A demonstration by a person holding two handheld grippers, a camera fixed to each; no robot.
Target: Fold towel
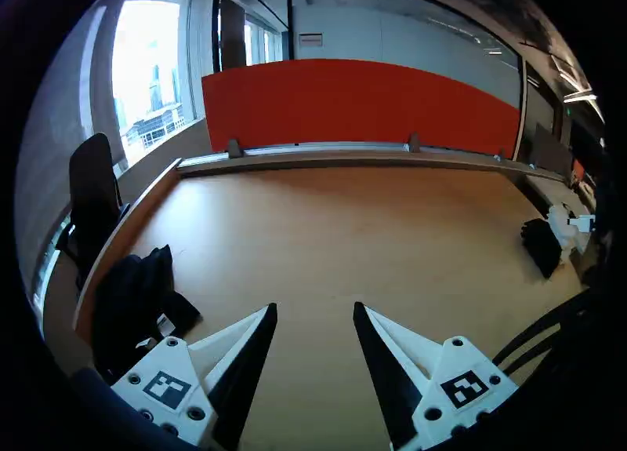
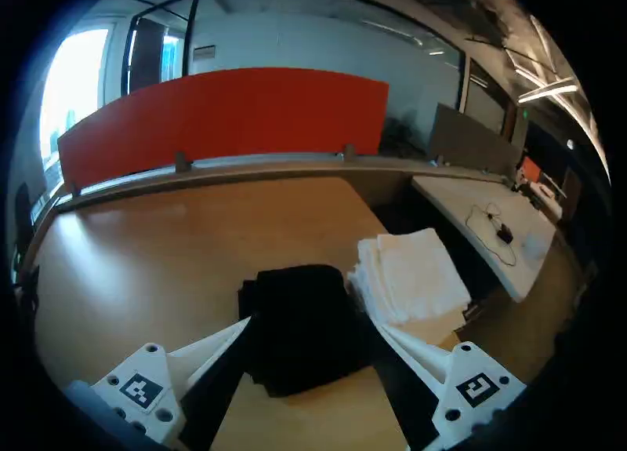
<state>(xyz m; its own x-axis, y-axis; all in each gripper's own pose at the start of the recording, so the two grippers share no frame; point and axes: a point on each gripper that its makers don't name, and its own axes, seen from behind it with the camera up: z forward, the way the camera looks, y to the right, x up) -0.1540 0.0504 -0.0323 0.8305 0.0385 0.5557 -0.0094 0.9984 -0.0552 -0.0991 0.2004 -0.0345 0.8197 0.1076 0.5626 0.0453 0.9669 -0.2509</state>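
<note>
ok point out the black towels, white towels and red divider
black towels [image 2: 306,325], right gripper view, top middle
white towels [image 2: 414,274], right gripper view, top middle
red divider [image 2: 227,114], right gripper view, panel face

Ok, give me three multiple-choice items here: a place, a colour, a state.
1. Right gripper view: the stack of white folded towels lies where from the pile of black folded towels? A left B right C on top
2. The long divider panel behind the wooden desk is: A red B blue C green
3. The left tongs are: A shut on cloth B shut, empty C open
B: the white stack sits right of the black. A: the panel is plainly red. C: bare wood shows in the wide gap.
</note>
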